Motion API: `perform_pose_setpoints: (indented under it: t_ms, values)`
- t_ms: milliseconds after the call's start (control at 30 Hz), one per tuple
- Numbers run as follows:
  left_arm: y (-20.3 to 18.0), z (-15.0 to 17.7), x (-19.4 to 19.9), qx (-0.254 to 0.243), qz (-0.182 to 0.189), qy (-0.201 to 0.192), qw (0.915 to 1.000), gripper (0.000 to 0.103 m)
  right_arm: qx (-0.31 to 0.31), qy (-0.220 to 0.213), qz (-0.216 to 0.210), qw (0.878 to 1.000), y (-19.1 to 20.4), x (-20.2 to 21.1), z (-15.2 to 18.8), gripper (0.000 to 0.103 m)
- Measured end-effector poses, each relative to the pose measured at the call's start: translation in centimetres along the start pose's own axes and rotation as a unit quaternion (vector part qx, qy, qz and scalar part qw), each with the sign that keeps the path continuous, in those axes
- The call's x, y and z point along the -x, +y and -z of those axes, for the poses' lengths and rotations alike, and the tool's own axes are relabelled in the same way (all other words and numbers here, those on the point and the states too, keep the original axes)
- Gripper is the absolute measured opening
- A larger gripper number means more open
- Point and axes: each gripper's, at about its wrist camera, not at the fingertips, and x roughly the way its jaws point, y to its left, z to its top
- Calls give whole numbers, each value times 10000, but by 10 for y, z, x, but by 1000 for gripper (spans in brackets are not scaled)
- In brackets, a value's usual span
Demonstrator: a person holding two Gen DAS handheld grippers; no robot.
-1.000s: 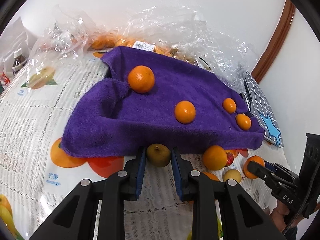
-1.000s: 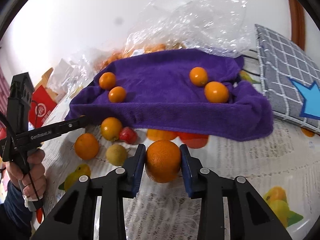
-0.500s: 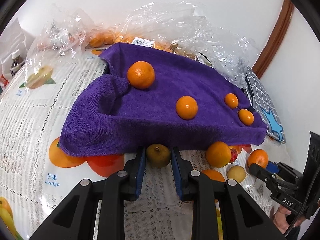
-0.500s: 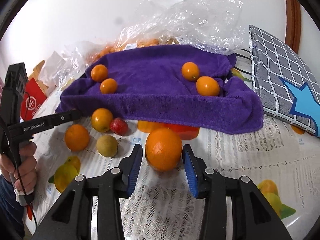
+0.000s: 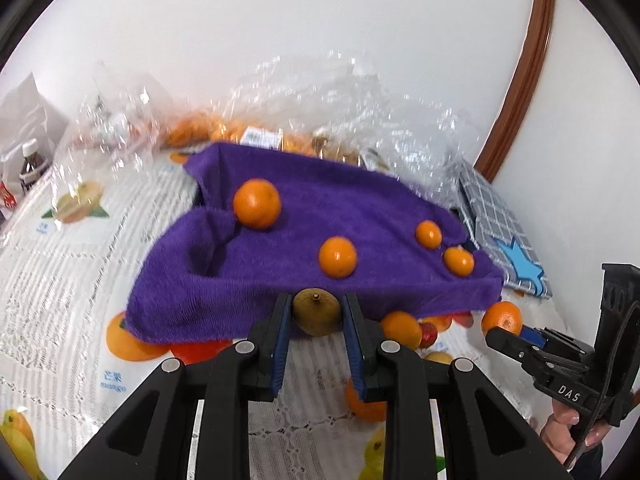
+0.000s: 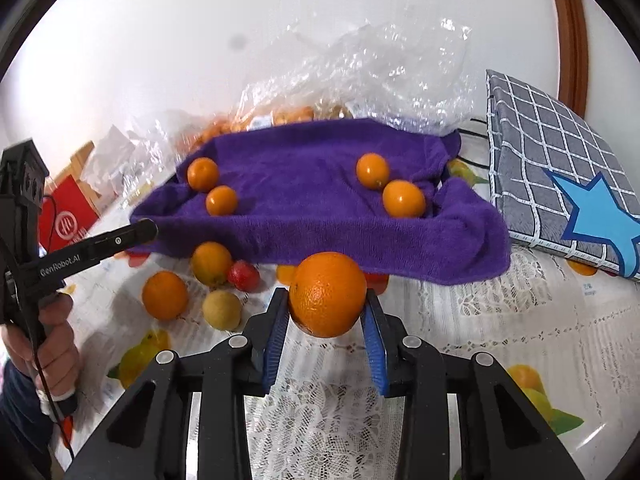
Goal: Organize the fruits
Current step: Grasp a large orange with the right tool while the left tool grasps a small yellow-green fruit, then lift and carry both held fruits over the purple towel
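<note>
Tablecloth (image 6: 500, 320) beneath; orange (image 6: 327, 294) pinched in right claw (image 6: 326, 312).

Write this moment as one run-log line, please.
left gripper: shut on brown fruit | right gripper: shut on large orange | purple towel: four oranges

Four small oranges (image 6: 203, 174) sit on the purple towel (image 6: 304, 200). In front of the towel lie two loose oranges (image 6: 165, 295), one red fruit (image 6: 244, 276) and one yellow-brown fruit (image 6: 221, 311). Each of the two grippers holds one fruit: a large orange (image 6: 328, 294) and a brownish fruit (image 5: 317, 311).
</note>
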Motion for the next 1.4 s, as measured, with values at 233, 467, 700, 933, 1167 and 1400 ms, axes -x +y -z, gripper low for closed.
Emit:
perform_pose_setpoints:
  t_ms: [233, 467, 700, 933, 1167, 1400]
  values:
    - [6, -14, 12, 99, -217, -189, 9995, 24, -82, -283, -159, 9994, 2, 17, -26, 36]
    - [9, -61, 27, 210, -370, -627, 9971, 24, 328, -723, 58, 9968, 15, 24, -72, 36]
    - [4, -76, 2, 161, -568, -788, 9951, 24, 304, -940, 184, 9949, 7, 5, -104, 36]
    - [29, -54, -22, 502, -638, -434, 9957, 24, -153, -589, 101, 9981, -15, -28, -97, 36]
    - [29, -52, -27, 485, -747, -340, 9954, 24, 63, -493, 341, 9982, -9, -41, -90, 36]
    - [24, -49, -38, 370, -944, -111, 9948, 24, 156, -230, 284, 9992, -5, -55, -81, 36]
